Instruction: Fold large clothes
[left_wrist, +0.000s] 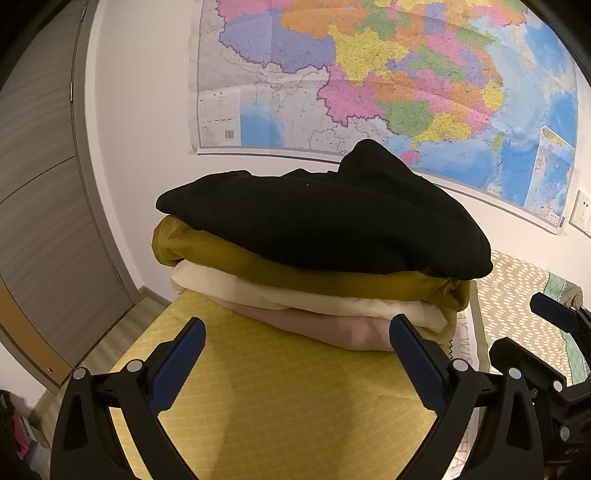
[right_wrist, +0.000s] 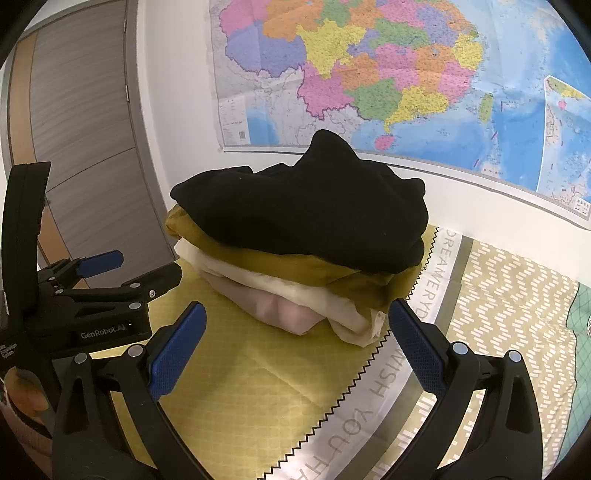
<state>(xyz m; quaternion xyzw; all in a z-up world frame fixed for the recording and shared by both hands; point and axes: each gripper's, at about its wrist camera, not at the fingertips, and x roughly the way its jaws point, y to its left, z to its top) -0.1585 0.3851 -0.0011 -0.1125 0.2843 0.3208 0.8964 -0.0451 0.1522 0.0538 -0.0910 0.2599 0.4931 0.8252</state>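
A stack of folded clothes sits on a yellow checked cover (left_wrist: 277, 406). A black garment (left_wrist: 325, 221) lies on top, rumpled at its far side, over a mustard one (left_wrist: 258, 266), a cream one (left_wrist: 277, 291) and a pink one (left_wrist: 332, 328). My left gripper (left_wrist: 297, 332) is open just in front of the stack, holding nothing. In the right wrist view the same black garment (right_wrist: 303, 210) tops the pile, and my right gripper (right_wrist: 297, 314) is open near the pile's front corner, also holding nothing. The left gripper (right_wrist: 144, 267) shows at the left, the right gripper (left_wrist: 517, 325) at the right.
A large coloured map (left_wrist: 369, 74) hangs on the white wall behind the stack. A grey wooden door (left_wrist: 37, 184) stands at the left. To the right lie a white lettered strip (right_wrist: 388, 387) and a beige patterned blanket (right_wrist: 498, 314). A wall socket (left_wrist: 581, 210) is at the far right.
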